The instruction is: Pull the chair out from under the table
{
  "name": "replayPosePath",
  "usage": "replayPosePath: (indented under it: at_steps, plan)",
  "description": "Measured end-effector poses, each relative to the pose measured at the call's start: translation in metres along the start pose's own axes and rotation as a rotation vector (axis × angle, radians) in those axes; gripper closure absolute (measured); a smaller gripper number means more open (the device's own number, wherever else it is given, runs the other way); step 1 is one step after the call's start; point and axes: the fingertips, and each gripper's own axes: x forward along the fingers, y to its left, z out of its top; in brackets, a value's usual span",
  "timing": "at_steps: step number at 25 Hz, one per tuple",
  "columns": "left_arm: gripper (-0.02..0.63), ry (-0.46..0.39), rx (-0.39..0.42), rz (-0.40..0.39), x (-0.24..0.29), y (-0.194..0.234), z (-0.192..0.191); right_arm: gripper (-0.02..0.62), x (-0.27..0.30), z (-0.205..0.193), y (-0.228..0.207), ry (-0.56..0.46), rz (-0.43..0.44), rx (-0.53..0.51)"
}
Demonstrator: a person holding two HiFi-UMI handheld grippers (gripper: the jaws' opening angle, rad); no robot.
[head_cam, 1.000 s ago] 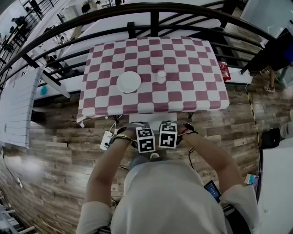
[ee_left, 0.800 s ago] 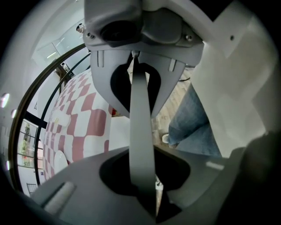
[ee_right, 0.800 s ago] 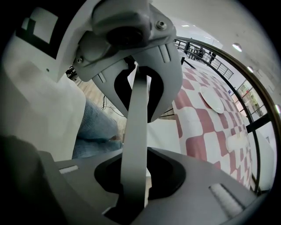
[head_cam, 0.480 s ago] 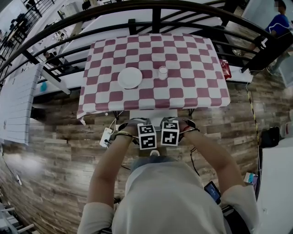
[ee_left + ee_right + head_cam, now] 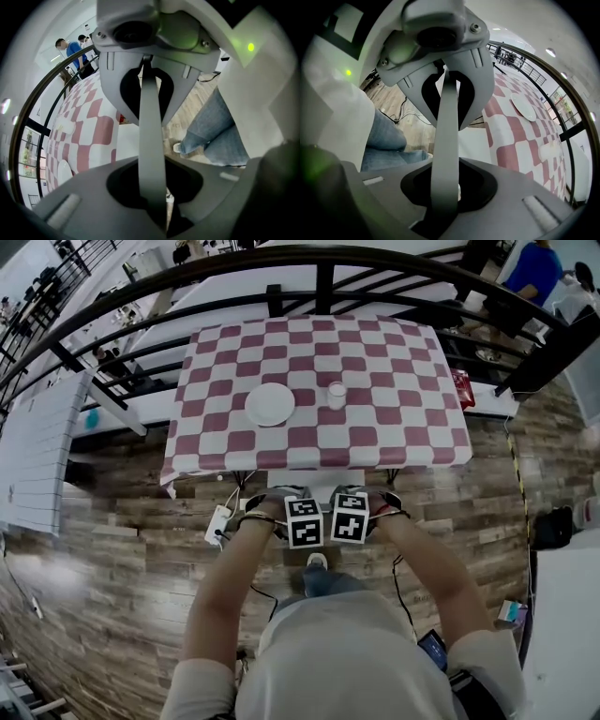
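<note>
The tablecloth [image 5: 319, 352] had a check of dull red and white squares. On it the plate [image 5: 270, 404] and the cup [image 5: 337, 395] were plain white, and the chair [image 5: 314, 479] at its near edge was white too. The floor [image 5: 122, 549] showed brown wood planks (some lighter, some darker). The railing [image 5: 319, 259] on the far side was black. The left gripper [image 5: 302, 521] and the right gripper [image 5: 349, 517] carried black-and-white square markers.

The table [image 5: 394, 418], checked red and white, stands on the far side. The white chair [image 5: 315, 480] sits upright at the middle of its near edge, seat mostly tucked under.
</note>
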Motion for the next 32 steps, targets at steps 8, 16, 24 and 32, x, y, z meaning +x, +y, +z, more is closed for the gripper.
replayPosePath:
  at_steps: [8, 16, 24, 32]
  plan:
    - [0.528, -0.002, -0.011, -0.011, -0.001, -0.002, 0.001, 0.522, 0.000, 0.000, 0.002, -0.002, 0.007, 0.007]
    - [0.528, -0.011, -0.007, -0.011, -0.003, -0.013, 0.003, 0.522, -0.002, 0.000, 0.014, 0.000, 0.029, 0.011]
    - [0.528, -0.017, -0.002, -0.014, -0.004, -0.027, 0.002, 0.522, -0.002, 0.001, 0.028, -0.002, 0.042, 0.026]
    - [0.528, -0.027, -0.005, -0.025, -0.007, -0.040, 0.004, 0.525, -0.004, 0.002, 0.042, 0.002, 0.066, 0.028]
